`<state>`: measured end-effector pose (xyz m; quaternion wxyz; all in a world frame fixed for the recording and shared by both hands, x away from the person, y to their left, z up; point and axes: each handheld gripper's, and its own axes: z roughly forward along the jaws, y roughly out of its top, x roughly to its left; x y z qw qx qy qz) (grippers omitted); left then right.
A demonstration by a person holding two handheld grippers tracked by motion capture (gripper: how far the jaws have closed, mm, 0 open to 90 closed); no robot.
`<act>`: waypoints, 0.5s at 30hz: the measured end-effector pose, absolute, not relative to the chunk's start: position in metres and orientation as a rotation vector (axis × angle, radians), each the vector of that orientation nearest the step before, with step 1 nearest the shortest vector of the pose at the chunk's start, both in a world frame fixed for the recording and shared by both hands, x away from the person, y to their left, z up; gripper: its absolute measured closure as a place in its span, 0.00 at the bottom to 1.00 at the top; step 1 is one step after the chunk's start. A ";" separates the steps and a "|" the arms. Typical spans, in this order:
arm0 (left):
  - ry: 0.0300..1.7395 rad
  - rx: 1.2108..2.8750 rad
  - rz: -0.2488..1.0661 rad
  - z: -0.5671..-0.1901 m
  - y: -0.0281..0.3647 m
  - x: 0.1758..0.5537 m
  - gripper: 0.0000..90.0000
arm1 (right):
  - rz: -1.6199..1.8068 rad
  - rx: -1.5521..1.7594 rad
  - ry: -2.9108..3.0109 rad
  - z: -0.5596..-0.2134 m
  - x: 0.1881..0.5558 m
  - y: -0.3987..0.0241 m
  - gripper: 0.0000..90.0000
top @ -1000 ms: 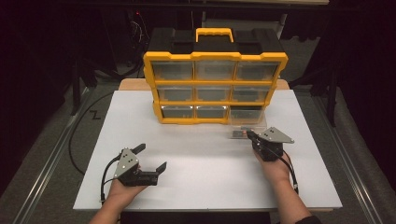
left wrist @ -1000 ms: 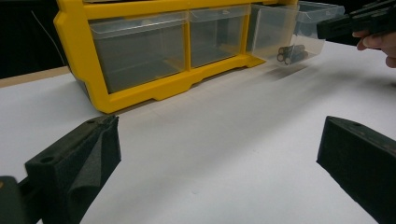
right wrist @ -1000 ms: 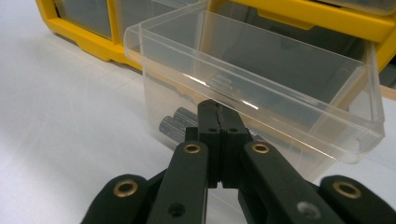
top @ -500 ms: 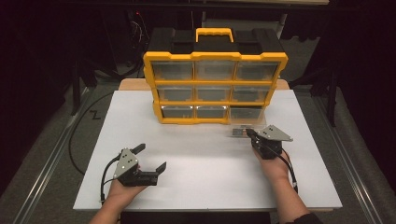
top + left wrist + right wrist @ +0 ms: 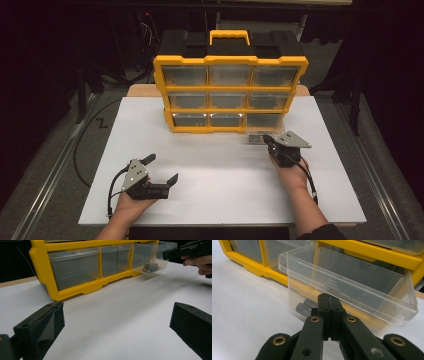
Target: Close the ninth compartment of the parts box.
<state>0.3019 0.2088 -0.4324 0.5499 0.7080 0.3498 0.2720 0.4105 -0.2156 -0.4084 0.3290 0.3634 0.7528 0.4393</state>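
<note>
No brand, label or writing can be read on anything here.

The organiser (image 5: 230, 87) stands in the upper middle of the high view: a yellow plastic frame with a black top and a yellow handle, holding three rows of three clear plastic drawers. Its lower right drawer (image 5: 262, 131) is pulled out toward the bottom of the frame; in the right gripper view it is a smooth, transparent box with a rolled front lip, lying across the upper middle. Dark cylindrical batteries (image 5: 305, 306) lie on its floor, just left of centre in that view. The surface (image 5: 220, 170) is a flat, matt white board.

The right gripper (image 5: 271, 141) sits right of centre in the high view, its black jaws pressed together with nothing between them, their tips right at the drawer's clear front; whether they touch it cannot be told. The hand behind it lies low on the surface, forearm coming up from the lower right.

The left gripper (image 5: 161, 168) rests at lower left, well apart from the organiser, jaws spread wide and empty, their foam-like black pads facing each other.
</note>
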 end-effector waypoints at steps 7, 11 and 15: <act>0.829 1.676 0.641 -0.433 0.209 0.302 0.00 | 1.142 0.955 1.969 -0.409 0.418 -0.214 1.00; 0.829 1.671 0.641 -0.432 0.209 0.302 0.00 | 1.134 0.955 1.969 -0.410 0.422 -0.212 1.00; 0.831 1.668 0.637 -0.433 0.210 0.302 0.00 | 1.131 0.960 1.968 -0.410 0.425 -0.211 1.00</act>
